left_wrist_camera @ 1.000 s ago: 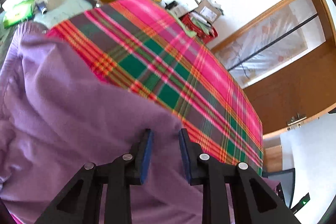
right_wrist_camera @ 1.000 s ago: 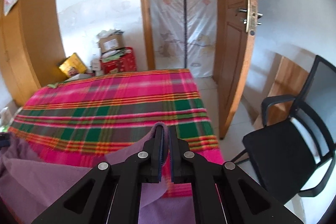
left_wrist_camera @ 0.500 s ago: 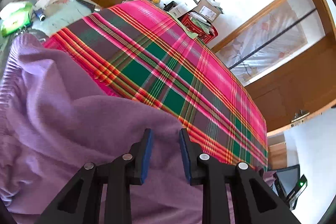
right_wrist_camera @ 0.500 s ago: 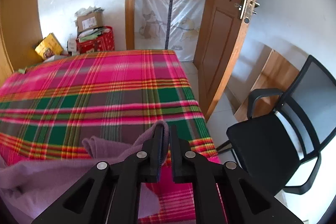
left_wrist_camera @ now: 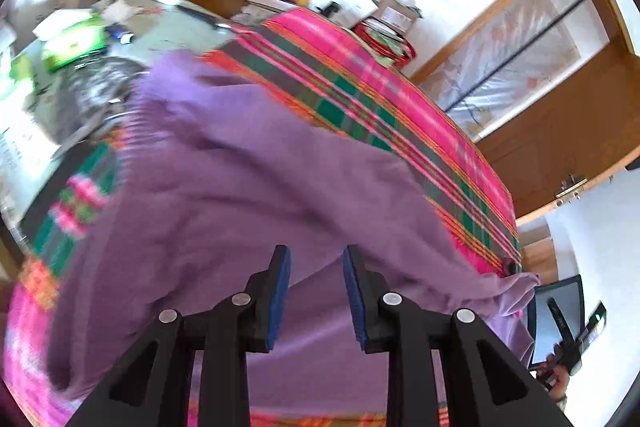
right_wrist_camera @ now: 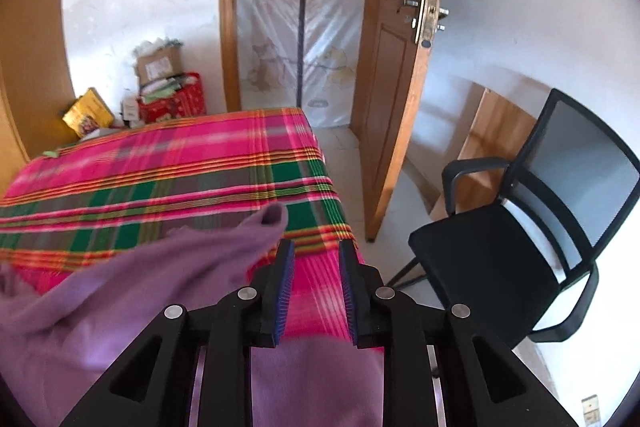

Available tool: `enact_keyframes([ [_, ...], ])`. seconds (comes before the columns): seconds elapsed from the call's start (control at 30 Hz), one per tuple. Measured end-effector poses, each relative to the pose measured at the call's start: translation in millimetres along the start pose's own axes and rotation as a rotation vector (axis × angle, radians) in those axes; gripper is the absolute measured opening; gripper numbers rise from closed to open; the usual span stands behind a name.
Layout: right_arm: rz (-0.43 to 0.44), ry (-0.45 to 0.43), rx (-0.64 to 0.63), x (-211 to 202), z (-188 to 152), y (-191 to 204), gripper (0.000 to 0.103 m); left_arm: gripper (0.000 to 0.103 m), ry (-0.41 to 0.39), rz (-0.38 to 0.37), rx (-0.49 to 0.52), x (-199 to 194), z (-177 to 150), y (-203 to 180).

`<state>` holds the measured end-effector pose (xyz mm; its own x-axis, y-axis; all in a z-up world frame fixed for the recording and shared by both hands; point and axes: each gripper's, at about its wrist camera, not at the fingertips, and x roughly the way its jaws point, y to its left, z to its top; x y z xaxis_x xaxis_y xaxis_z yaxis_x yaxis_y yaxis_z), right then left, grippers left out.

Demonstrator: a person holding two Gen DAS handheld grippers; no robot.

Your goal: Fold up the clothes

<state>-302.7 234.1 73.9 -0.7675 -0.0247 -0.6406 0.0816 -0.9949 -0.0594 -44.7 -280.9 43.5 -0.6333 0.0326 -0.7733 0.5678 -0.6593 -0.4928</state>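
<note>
A purple garment [left_wrist_camera: 248, 179] lies spread and rumpled over a bed with a pink, green and orange plaid blanket [left_wrist_camera: 380, 99]. My left gripper [left_wrist_camera: 316, 255] hovers over the garment's near part. Its jaws are opening, and the cloth shows in the gap below them without being pinched. In the right wrist view the garment [right_wrist_camera: 160, 275] runs from lower left to a loose corner [right_wrist_camera: 272, 217] just left of my right gripper [right_wrist_camera: 316, 247]. That gripper's jaws are opening too, and only the plaid blanket [right_wrist_camera: 160, 179] shows between them.
A black office chair [right_wrist_camera: 500, 247] stands on the floor right of the bed, beside an open wooden door [right_wrist_camera: 400, 67]. Boxes and a red bag [right_wrist_camera: 168, 99] sit beyond the bed's far end. A cluttered table [left_wrist_camera: 80, 39] is at the bed's left.
My right gripper has opened and let go of the garment's corner, which now lies to its left. The left gripper has swung across the garment, and more of the cluttered table shows.
</note>
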Motion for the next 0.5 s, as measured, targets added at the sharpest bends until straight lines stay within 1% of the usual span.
enact_keyframes([
  [0.17,0.007,-0.048,0.037,-56.2,-23.7,-26.6,0.024,0.029,-0.02,0.012,-0.043,-27.2,-9.0,35.6],
  [0.27,0.015,-0.044,0.038,-84.0,-41.5,-40.0,0.024,0.03,-0.011,0.013,-0.051,-39.1,-19.0,52.7],
  [0.37,-0.002,-0.06,0.012,-116.5,-59.3,-50.1,0.024,0.03,0.015,0.001,-0.055,-48.1,-31.0,63.6],
  [0.5,-0.02,-0.092,-0.004,-158.2,-75.4,-63.8,0.024,0.03,0.012,0.031,-0.035,-66.4,-44.9,74.3],
])
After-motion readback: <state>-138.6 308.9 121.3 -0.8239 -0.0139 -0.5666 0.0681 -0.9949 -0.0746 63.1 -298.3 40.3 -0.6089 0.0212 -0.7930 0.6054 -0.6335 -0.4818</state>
